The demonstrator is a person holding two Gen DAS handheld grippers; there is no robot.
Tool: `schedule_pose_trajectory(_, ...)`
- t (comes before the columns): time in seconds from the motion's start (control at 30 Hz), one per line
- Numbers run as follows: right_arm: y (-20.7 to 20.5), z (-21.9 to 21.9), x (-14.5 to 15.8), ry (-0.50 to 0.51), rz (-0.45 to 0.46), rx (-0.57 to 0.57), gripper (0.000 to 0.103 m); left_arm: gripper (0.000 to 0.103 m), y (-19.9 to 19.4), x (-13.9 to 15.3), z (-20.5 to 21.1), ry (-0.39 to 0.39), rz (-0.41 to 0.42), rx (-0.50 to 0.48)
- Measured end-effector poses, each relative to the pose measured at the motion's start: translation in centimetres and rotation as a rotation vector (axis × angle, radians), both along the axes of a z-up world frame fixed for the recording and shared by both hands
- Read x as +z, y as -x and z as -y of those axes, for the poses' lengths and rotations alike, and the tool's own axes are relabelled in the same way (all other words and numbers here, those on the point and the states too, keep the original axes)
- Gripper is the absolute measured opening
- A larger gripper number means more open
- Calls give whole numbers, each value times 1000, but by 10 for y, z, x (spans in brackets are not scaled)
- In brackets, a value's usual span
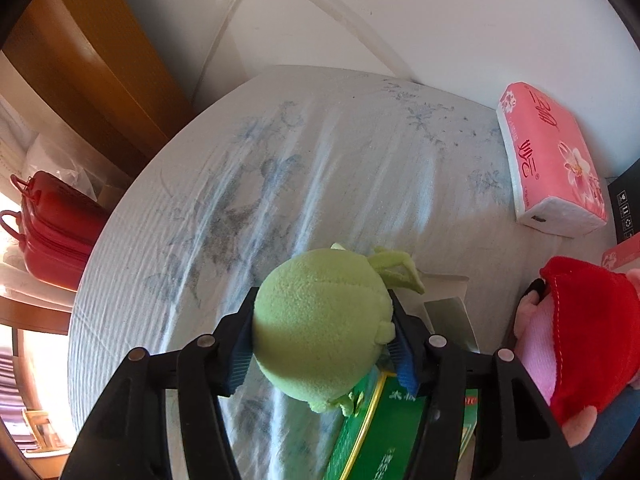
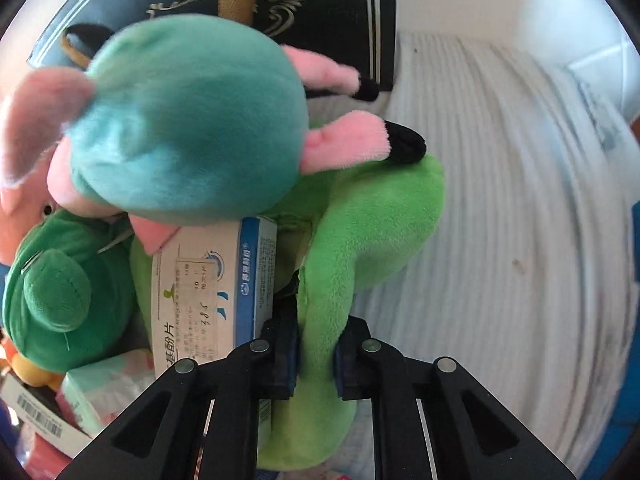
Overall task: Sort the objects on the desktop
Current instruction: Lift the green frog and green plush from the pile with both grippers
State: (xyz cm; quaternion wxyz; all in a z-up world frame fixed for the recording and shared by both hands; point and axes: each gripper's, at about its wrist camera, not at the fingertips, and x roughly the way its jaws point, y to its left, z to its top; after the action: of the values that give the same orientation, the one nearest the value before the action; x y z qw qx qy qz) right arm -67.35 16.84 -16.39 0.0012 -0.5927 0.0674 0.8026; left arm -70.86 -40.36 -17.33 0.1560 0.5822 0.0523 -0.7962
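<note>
Two soft toys are gripped, a pale green round plush ball (image 1: 320,328) in the left gripper (image 1: 322,350) jaws and a bright green plush limb (image 2: 344,264) in the right gripper (image 2: 316,360) jaws, while boxes and other toys lie unsorted on the table (image 1: 280,168).

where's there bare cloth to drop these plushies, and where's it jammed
Free: the blue-patterned cloth between the red case and the pink tissue pack, and in the right wrist view the striped cloth right of the bright green plush. Crowded: the pile around the medicine box.

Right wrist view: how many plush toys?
3. Bright green plush pinched in the right gripper jaws; teal-and-pink plush lying above it; dark green plush at left. The pile may hide more.
</note>
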Motion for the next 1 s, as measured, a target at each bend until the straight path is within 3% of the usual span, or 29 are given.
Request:
schedule_pose_trajectory(0.17, -4, 13, 58, -287, -112, 93, 12, 57, -24, 52, 6, 5, -59, 5)
schedule_pose_trajectory(0.33, -22, 12, 129, -371, -222, 116, 12, 57, -42, 114, 23, -9, -163, -4)
schedule_pose_trajectory(0.47, -46, 25, 174, -388, -304, 111, 12, 57, -76, 159, 8, -7, -236, -45)
schedule_pose_trajectory(0.67, -118, 38, 243, -380, -407, 117, 13, 57, -154, 219, -20, -23, -341, -122)
schedule_pose_trajectory(0.8, -168, 40, 279, -350, -468, 121, 13, 57, -218, 252, -50, 20, -411, -187)
schedule_pose_trajectory(1.0, -253, 40, 314, -323, -566, 127, 13, 57, -306, 268, -97, 35, -490, -207)
